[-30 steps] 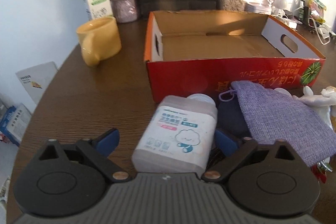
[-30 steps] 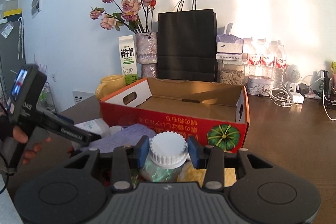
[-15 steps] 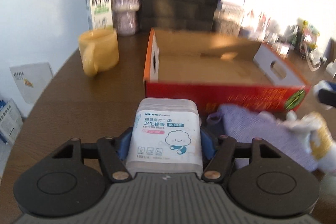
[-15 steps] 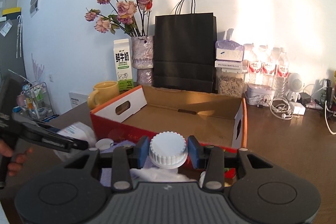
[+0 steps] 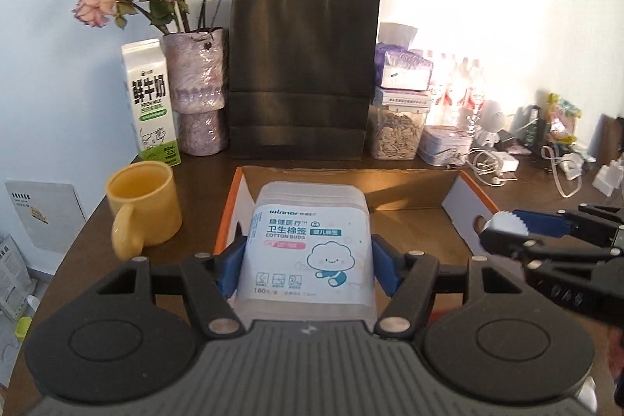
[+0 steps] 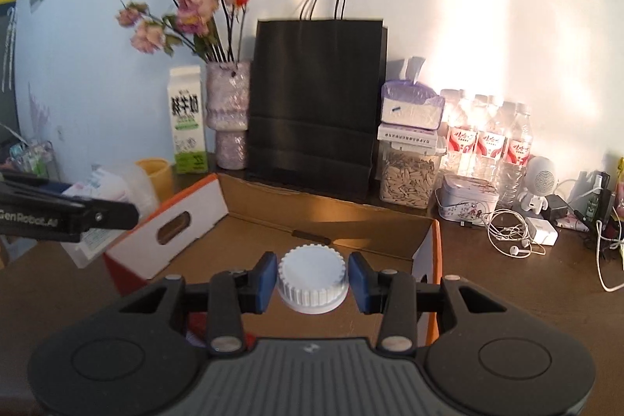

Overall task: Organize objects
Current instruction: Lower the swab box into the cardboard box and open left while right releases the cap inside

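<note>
Task at an early-to-middle stage, judging by the layout — the open cardboard box [image 6: 312,221] shows only bare floor where it can be seen, nothing yet set down inside. Both items are in the air above it. The left gripper [image 5: 306,269] is clamped on a clear tub of cotton buds [image 5: 308,248], blue pads pressed to its two sides, held over the box's near-left part. The right gripper [image 6: 312,281] has its jaws drawn close on the white ribbed cap of a bottle [image 6: 312,279]; the bottle's body is hidden below the gripper, contents not readable. What remains: lower and release both into the box. Whether other loose items wait in front of the box cannot be told from here. On the tabletop [image 6: 507,283] behind: yellow mug [image 5: 144,209], interior looks empty; milk carton [image 5: 152,104]; vase of dried roses [image 5: 199,92]; black paper bag [image 5: 304,73]; a clear lidded jar of seeds [image 6: 409,178].
</note>
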The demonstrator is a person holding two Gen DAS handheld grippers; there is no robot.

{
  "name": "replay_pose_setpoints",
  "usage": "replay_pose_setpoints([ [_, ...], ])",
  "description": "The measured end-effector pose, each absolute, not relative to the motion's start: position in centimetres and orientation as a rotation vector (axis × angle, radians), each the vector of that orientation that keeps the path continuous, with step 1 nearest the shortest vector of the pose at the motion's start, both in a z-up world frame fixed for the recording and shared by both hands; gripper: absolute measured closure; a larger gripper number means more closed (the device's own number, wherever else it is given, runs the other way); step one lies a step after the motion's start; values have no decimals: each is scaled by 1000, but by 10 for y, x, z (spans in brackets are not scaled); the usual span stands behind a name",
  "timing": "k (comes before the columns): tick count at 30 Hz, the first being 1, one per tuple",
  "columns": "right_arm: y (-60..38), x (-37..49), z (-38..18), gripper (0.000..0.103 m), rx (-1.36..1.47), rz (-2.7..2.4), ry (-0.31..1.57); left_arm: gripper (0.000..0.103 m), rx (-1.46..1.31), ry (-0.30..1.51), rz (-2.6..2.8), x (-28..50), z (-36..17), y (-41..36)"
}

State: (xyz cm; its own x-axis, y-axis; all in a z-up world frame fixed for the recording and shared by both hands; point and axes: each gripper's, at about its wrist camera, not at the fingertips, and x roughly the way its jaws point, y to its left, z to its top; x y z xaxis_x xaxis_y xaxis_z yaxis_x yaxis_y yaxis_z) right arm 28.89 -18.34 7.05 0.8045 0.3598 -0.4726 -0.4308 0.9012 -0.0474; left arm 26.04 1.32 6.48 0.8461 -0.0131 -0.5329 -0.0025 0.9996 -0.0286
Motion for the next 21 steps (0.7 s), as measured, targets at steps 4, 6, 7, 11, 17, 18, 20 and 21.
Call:
replay_pose_setpoints([
  [4, -166, 315, 62, 64, -202, 403, 520, 37, -17, 587, 22, 288, 55, 2],
  [6, -159, 326, 56, 64, -221, 400, 547, 37, -23, 608, 28, 300, 50, 0],
  [7, -156, 331, 54, 64, -233, 393, 557, 37, -27, 617, 33, 306, 46, -1],
  [11, -147, 350, 42, 64, -241, 377, 607, 37, -28, 636, 49, 325, 36, -4],
  [17, -144, 371, 23, 64, -225, 361, 685, 37, -20, 699, 60, 344, 18, -9],
  [18, -144, 373, 21, 64, -220, 360, 695, 36, -20, 708, 59, 345, 15, -9],
  [20, -145, 377, 16, 64, -206, 359, 719, 36, -19, 725, 53, 348, 10, -9],
  [21, -145, 379, 13, 64, -204, 359, 731, 34, -17, 733, 50, 349, 8, -9],
])
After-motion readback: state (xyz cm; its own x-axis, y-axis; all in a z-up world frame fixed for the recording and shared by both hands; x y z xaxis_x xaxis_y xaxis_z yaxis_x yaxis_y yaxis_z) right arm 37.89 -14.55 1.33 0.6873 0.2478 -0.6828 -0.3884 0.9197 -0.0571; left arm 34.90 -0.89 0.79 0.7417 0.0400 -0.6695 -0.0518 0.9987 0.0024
